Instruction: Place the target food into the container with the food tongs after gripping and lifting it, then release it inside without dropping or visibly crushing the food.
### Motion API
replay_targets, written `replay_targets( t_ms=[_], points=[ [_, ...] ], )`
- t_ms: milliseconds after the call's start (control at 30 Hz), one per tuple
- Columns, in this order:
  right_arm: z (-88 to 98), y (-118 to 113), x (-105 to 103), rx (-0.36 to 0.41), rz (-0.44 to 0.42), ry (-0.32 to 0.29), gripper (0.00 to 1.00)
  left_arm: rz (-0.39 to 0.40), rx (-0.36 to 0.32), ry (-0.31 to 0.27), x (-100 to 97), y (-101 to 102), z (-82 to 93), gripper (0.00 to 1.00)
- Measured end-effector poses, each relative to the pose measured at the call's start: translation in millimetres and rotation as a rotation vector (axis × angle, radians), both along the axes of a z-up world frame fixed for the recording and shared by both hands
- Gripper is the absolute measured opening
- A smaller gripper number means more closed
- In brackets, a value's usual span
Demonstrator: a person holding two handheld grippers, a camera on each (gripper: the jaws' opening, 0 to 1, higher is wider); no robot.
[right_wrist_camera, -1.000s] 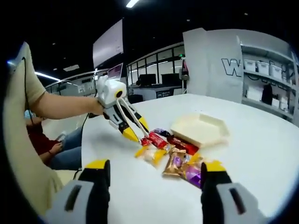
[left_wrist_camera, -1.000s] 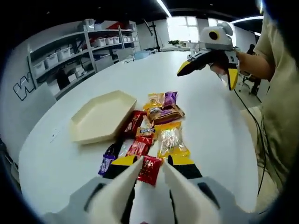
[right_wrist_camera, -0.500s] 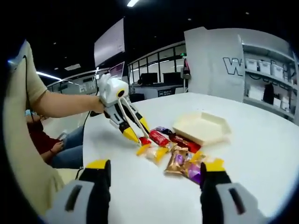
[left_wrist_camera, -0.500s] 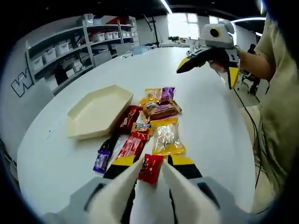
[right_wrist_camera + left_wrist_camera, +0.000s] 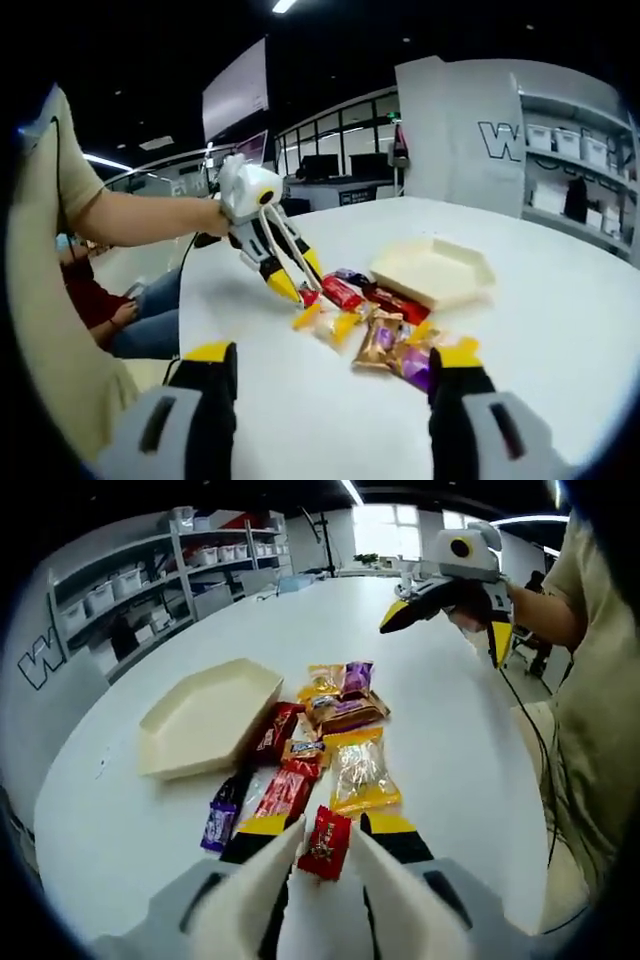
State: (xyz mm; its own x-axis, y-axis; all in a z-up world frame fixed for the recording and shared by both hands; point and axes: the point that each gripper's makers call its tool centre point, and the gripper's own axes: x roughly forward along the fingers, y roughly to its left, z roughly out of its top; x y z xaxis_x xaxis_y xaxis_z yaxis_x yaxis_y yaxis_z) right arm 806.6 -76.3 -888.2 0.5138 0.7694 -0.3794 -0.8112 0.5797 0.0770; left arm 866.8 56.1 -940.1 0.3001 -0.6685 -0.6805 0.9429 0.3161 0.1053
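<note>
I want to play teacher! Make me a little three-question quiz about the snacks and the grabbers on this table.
1. True or false: the cream tray has snacks in it.
2. What is the left gripper pinching? A) red packet B) purple packet C) nothing
3. Fill in: the right gripper has its jaws wide ____.

Key: 1 false, it holds nothing. 2 A. 3 open.

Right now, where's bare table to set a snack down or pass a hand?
Bare table between the snack pile and the right gripper, and left of the cream tray. The tray's floor is bare. Crowded: from the tray's right wall to the left gripper.
</note>
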Motion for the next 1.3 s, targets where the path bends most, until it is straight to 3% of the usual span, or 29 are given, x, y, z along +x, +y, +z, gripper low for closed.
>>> replay_targets(
  t_ms=[667,1033,1300],
  points=[
    [-1.2,-2.2,-4.6,-0.001,0.002,0.002,0.75,0.036,-0.004,0.018,-2.6,-0.7,0.0,0.22],
    [4.2,-1.1,-6.7,0.007,0.000,-0.009,0.75,0.074,-0.039,0.049,-4.5,-2.6,21.9,0.20],
    [7.7,-1.0,-7.0,0.012,-0.002,-0.014,0.75,0.081,-0.078,0.054,-1.0,-9.3,50.6,0.20]
  ],
)
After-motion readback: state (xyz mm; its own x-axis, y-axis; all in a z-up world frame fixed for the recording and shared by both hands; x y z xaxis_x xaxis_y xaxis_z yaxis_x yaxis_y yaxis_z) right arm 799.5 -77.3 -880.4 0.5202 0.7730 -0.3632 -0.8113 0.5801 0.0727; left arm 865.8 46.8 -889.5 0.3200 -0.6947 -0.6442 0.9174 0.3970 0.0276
